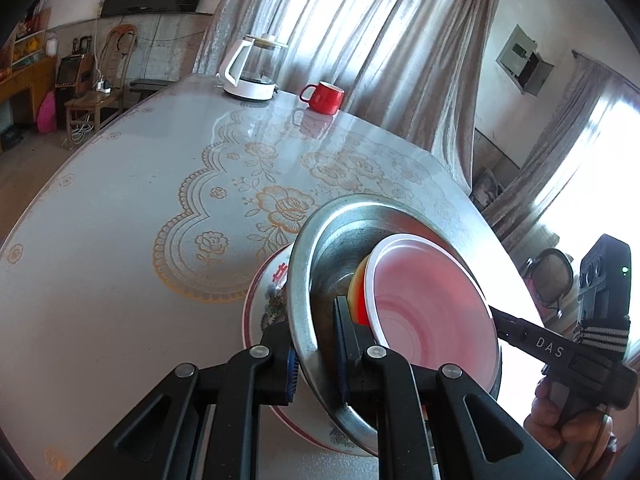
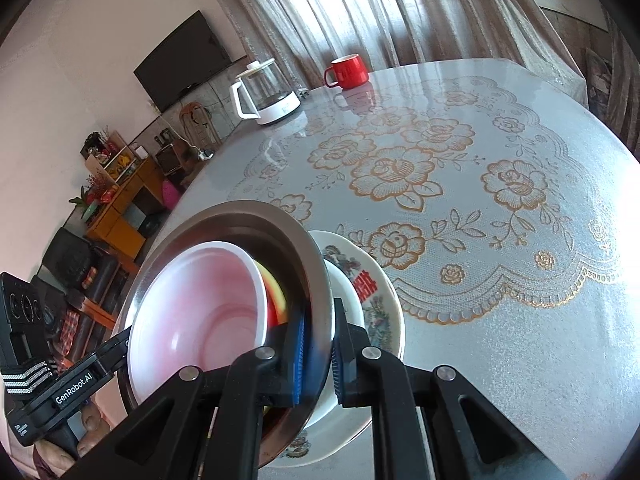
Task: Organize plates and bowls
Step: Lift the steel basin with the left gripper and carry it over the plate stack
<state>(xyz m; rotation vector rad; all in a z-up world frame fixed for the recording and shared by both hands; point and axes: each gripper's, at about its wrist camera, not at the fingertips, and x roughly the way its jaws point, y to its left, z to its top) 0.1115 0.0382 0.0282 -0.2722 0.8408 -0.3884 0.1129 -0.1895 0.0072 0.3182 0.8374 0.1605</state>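
Steel bowl (image 1: 320, 264), pink bowl (image 1: 436, 312) nested inside, over floral plate (image 1: 264, 300) above surface (image 1: 120, 240); rim pinched by left claw (image 1: 316, 364) and right claw (image 2: 318, 356); best kept level, both sides lowered together.

A: Where's the left gripper (image 1: 316, 364)?
B: Bottom centre of its own view, jaws clamped tight.
A: And the right gripper (image 2: 318, 360)?
B: Likewise clamped, bottom centre; a hand (image 1: 568, 420) grips its handle at lower right.
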